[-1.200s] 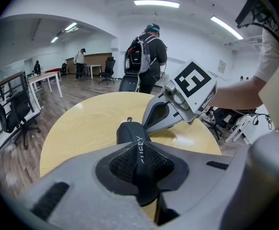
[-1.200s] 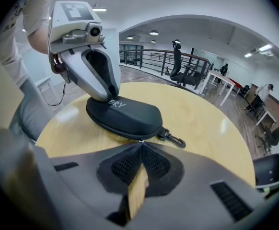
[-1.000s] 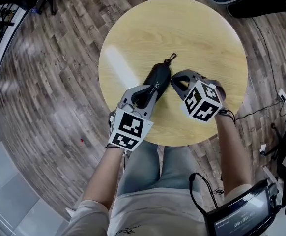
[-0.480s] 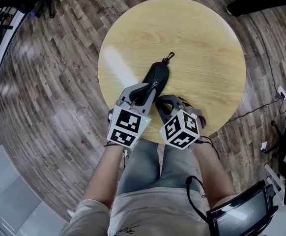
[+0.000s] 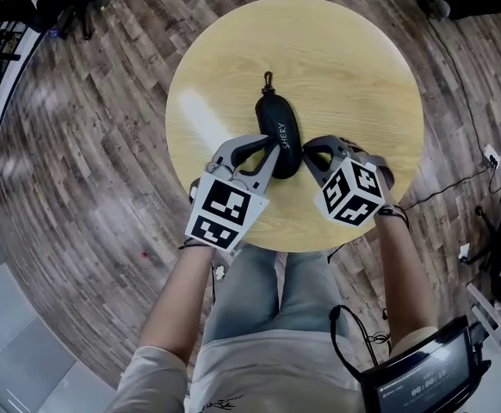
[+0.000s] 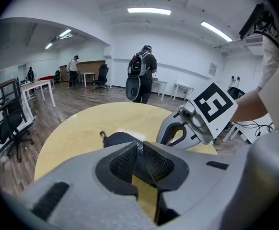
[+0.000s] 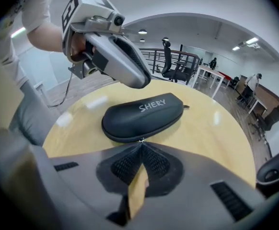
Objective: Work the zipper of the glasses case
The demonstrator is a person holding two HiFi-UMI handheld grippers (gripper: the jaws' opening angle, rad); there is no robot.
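A black zippered glasses case [image 5: 278, 132] printed "SHERY" lies on the round wooden table [image 5: 337, 67], its clip [image 5: 268, 80] pointing away from me. My left gripper [image 5: 272, 157] is shut on the case's near end, and its view shows the case [image 6: 118, 139] just past the shut jaws [image 6: 138, 146]. My right gripper [image 5: 309, 155] comes in from the right. In its view the shut jaws [image 7: 140, 143] pinch a small metal zipper pull at the seam of the case [image 7: 142, 116]. The left gripper [image 7: 115, 56] hangs above the case there.
The table's front edge is close to my legs [image 5: 250, 291]. Wood floor surrounds the table, with a cable [image 5: 457, 188] at the right and a screen device [image 5: 423, 377] at the lower right. A person with a backpack [image 6: 142, 75] stands far behind.
The case has swung so its clip points straight away instead of up-right. My right gripper went to the table's front edge, then back to the case's right side.
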